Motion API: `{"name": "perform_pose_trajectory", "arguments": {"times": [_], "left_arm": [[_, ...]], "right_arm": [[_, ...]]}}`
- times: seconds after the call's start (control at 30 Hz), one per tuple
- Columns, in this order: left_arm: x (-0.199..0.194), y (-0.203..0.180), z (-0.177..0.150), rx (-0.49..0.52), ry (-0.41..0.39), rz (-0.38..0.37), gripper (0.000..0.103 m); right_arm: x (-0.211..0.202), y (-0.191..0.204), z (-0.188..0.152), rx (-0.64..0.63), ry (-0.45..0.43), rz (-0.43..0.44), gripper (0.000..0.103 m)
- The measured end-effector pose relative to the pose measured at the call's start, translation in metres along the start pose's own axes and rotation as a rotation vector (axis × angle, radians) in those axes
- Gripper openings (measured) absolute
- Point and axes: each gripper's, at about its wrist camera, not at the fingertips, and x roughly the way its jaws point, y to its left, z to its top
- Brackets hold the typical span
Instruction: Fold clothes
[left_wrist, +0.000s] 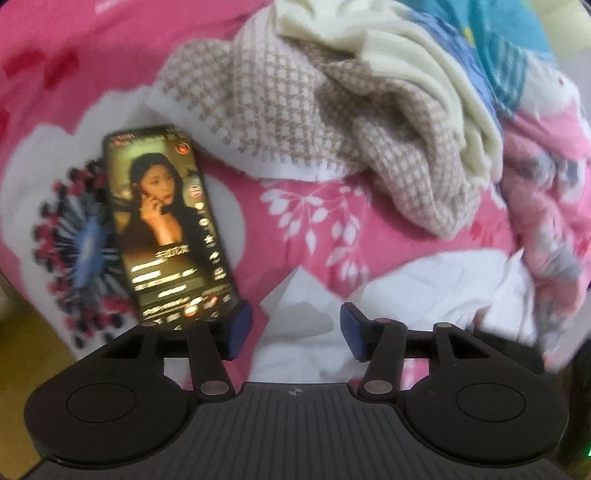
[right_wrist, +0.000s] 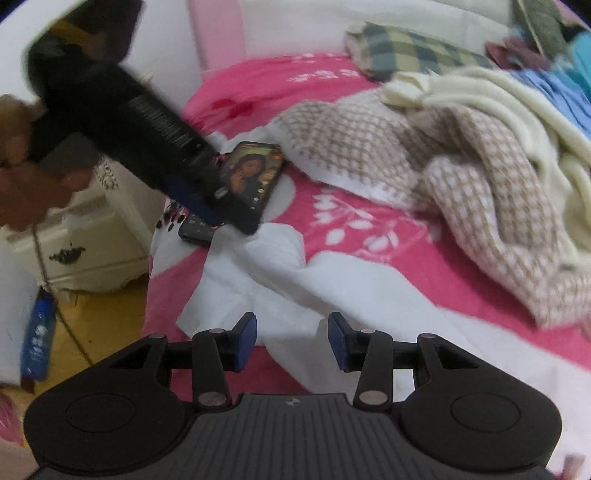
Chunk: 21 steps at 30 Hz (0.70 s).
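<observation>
A white garment (right_wrist: 295, 280) lies spread and creased on the pink floral bedspread (right_wrist: 369, 229). My right gripper (right_wrist: 292, 338) hovers open just above its near edge, with nothing between the fingers. Over the same white garment (left_wrist: 388, 295), my left gripper (left_wrist: 295, 326) is also open and empty. A beige-and-white houndstooth garment (left_wrist: 295, 110) lies crumpled beyond, under a cream knit (left_wrist: 406, 55). Both appear in the right wrist view too, the houndstooth garment (right_wrist: 461, 184) and the cream knit (right_wrist: 509, 99).
A lit phone (left_wrist: 166, 229) lies on the bed left of my left gripper, with a second dark device (right_wrist: 195, 230) near the bed's edge. A pink flowered cloth (left_wrist: 546, 221) is bunched at the right. Beside the bed stand a cream nightstand (right_wrist: 92, 229) and a blue bottle (right_wrist: 38, 339).
</observation>
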Motion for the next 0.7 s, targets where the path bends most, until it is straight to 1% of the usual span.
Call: {"name": "perform_pose_trajectory", "arguments": {"times": [0.07,0.17,0.27,0.3,0.37,0.4,0.43,0.47,0.57,0.7], "left_arm": [[0.011,-0.003,0.013,0.003,0.056,0.026,0.053],[0.024,-0.016,0.024,0.084,0.119,0.071,0.053],[0.039,-0.026,0.029,0.134,0.187,0.087,0.051],[0.043,-0.027,0.029,0.132,0.202,0.093,0.046],[0.052,-0.028,0.029,0.129,0.233,0.104,0.025],[0.055,-0.029,0.029,0.124,0.242,0.108,0.018],[0.053,-0.027,0.027,0.104,0.226,0.099,0.004],[0.047,-0.021,0.026,0.058,0.19,0.075,0.0],[0.029,-0.002,0.023,-0.08,0.08,0.003,0.0],[0.005,0.022,0.018,-0.263,-0.067,-0.094,0.0]], "right_arm": [[-0.004,-0.001,-0.004,0.036,0.0,0.006,0.045],[-0.011,-0.002,-0.009,0.09,-0.001,0.015,0.045],[-0.017,-0.003,-0.015,0.144,-0.001,0.024,0.045],[-0.018,-0.003,-0.016,0.153,-0.005,0.023,0.045],[-0.02,-0.003,-0.017,0.168,-0.015,0.021,0.045],[-0.021,-0.003,-0.017,0.175,-0.02,0.02,0.045],[-0.022,-0.003,-0.017,0.182,-0.024,0.019,0.045],[-0.023,-0.003,-0.018,0.189,-0.029,0.018,0.045],[-0.028,-0.008,-0.021,0.212,-0.036,0.0,0.045],[-0.031,-0.021,-0.028,0.273,-0.038,-0.018,0.045]]}}
